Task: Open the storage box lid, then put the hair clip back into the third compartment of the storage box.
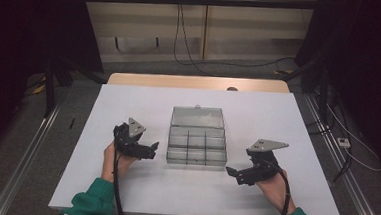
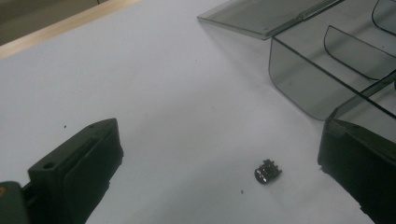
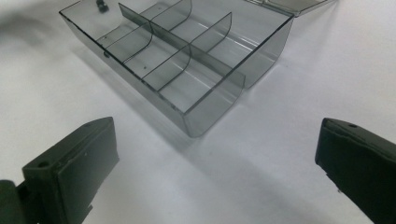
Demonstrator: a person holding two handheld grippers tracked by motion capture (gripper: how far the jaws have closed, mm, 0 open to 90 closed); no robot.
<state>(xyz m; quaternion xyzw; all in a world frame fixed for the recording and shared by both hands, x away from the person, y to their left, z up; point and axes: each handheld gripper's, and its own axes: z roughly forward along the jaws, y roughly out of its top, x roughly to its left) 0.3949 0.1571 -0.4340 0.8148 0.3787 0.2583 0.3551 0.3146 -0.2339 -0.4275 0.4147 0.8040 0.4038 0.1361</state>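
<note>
A clear grey compartment box (image 1: 197, 147) sits mid-table with its lid (image 1: 198, 117) folded back flat. My left gripper (image 1: 152, 150) is open just left of the box, jaws pointing at its side. In the left gripper view the gripper (image 2: 219, 140) stands wide over the table, and a small black part (image 2: 267, 171) lies loose between the jaws near the box wall (image 2: 299, 79). My right gripper (image 1: 233, 174) is open at the box's front right corner. In the right gripper view the gripper (image 3: 217, 135) holds nothing, with the empty compartments (image 3: 187, 60) ahead.
The white tabletop (image 1: 277, 123) has free room on both sides of the box and in front of it. Beyond its far edge runs a wooden strip (image 1: 195, 82). Cables (image 1: 191, 57) lie on the floor behind, and metal rails (image 1: 30, 148) flank the table.
</note>
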